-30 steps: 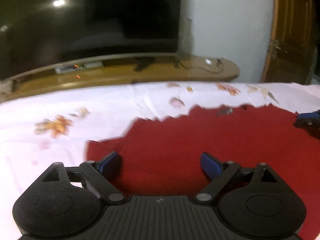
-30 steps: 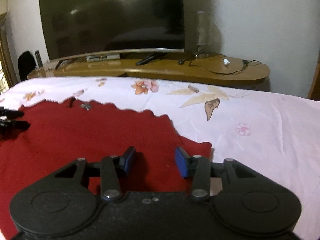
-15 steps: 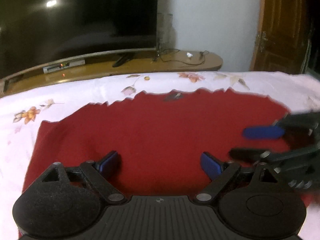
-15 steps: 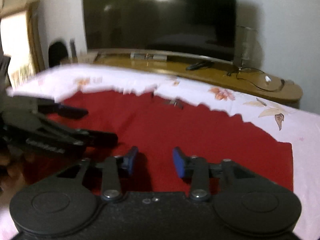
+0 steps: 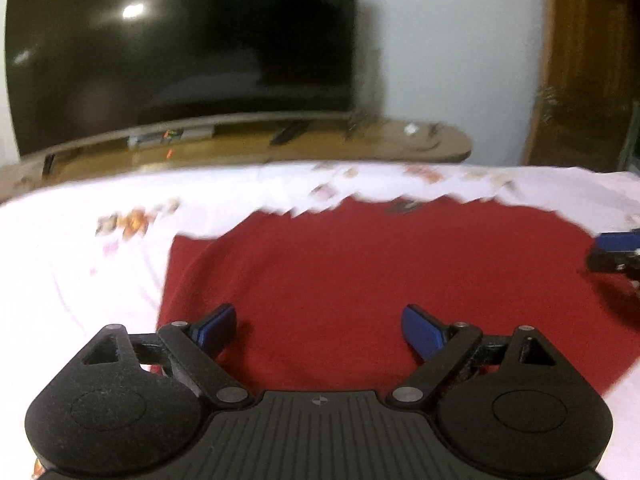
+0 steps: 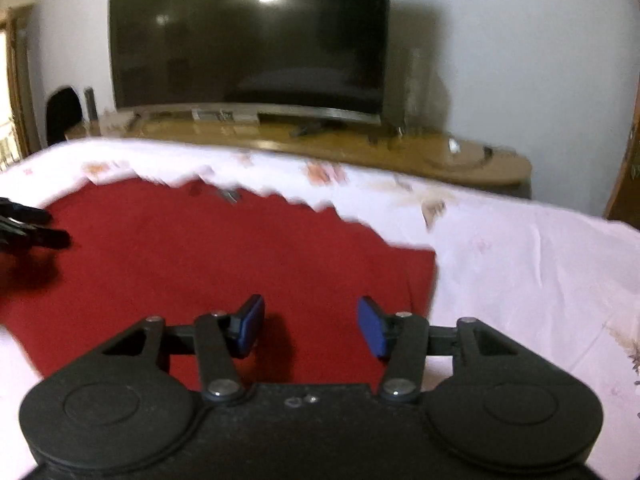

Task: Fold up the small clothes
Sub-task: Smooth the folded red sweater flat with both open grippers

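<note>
Garment (image 5: pixel 360 280) lies on bedsheet (image 5: pixel 80 264); television (image 5: pixel 180 48) behind.

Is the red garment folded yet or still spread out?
Spread. The red garment lies flat on the bedsheet with no visible fold; its nearest part is hidden behind both grippers.

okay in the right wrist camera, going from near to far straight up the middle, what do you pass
Right gripper, jaws opening with nothing between them → red garment → white flowered bedsheet → wooden TV stand → television.
</note>
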Motion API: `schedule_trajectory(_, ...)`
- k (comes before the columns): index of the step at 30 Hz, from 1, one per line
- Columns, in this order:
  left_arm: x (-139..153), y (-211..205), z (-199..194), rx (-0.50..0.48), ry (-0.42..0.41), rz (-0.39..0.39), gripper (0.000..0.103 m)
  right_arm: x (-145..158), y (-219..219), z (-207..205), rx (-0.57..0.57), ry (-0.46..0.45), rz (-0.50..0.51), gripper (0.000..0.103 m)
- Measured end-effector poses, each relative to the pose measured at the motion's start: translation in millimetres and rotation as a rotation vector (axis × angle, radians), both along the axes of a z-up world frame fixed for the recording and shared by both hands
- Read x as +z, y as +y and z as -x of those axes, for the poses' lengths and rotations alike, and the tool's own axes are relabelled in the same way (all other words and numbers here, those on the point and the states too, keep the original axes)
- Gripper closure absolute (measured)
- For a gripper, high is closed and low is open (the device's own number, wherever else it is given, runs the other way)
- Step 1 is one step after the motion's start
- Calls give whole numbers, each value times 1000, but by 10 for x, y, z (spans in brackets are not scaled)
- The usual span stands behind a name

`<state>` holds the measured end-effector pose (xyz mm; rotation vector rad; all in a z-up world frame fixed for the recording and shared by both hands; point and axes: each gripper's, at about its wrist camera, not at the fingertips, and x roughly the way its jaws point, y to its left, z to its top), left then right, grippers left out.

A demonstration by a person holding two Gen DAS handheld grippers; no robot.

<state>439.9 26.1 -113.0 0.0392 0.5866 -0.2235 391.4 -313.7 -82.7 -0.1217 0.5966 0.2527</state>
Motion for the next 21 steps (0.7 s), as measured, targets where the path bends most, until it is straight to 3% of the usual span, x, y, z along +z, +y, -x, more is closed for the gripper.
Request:
schedule_trajectory(3, 4, -233, 204, -52, -12, -21, 14, 39, 292, 190, 74, -2, -42, 49)
schedule_trajectory(6, -132, -410, 262, -55, 35, -42, 14, -69, 678, 308, 143, 22, -31, 50)
schedule_trajectory(8, -244, -426, 343, -35, 28, -91, 14, -190, 887, 330, 157, 42, 21, 50)
schedule_trajectory(10, -267, -294, 420, -20, 26, -70, 11, -314, 953, 361, 147, 57, 90, 48)
schedule_trajectory(16, -322, 349, 635, 68, 55, 6, 8, -288, 204, 584, 13, 66, 54, 43)
schedule_trajectory(21, -346, 288, 561, 78, 59, -28, 6, -306, 4, 620, -37, 86, 17, 41)
